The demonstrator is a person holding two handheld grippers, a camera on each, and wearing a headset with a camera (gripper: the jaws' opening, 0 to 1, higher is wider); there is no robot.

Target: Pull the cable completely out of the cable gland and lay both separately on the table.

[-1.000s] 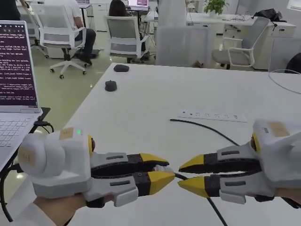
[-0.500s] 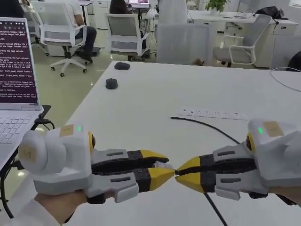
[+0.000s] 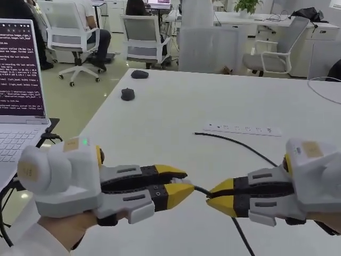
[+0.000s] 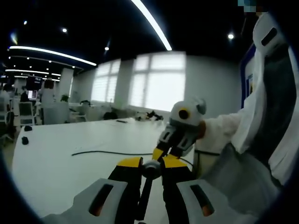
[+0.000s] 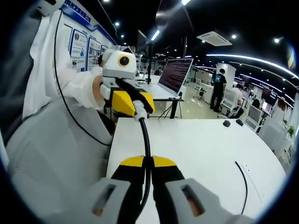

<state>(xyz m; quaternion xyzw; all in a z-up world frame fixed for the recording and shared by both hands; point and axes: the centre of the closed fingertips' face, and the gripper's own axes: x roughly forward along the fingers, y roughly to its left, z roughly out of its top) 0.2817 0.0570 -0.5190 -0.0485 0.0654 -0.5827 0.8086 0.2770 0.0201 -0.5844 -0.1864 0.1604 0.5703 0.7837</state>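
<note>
Wide bare table (image 3: 154, 128) across the near and middle stretch, free passage there. Further out the power strip (image 3: 242, 129) lies crosswise, and the black cable (image 3: 234, 145) runs over the right half. A dark mouse (image 3: 127, 94) and a 2nd mouse (image 3: 139, 74) sit far left, well apart. The laptop (image 3: 18, 80) blocks the left side.

worktop (image 3: 160, 117): white, smooth, faint sheen
cable (image 5: 145, 140): black, smooth rubbery sheath
gland (image 5: 138, 111): white plastic
left hand-held gripper (image 3: 184, 188), right hand-held gripper (image 3: 209, 194): matt plastic shells, yellow tips
</note>
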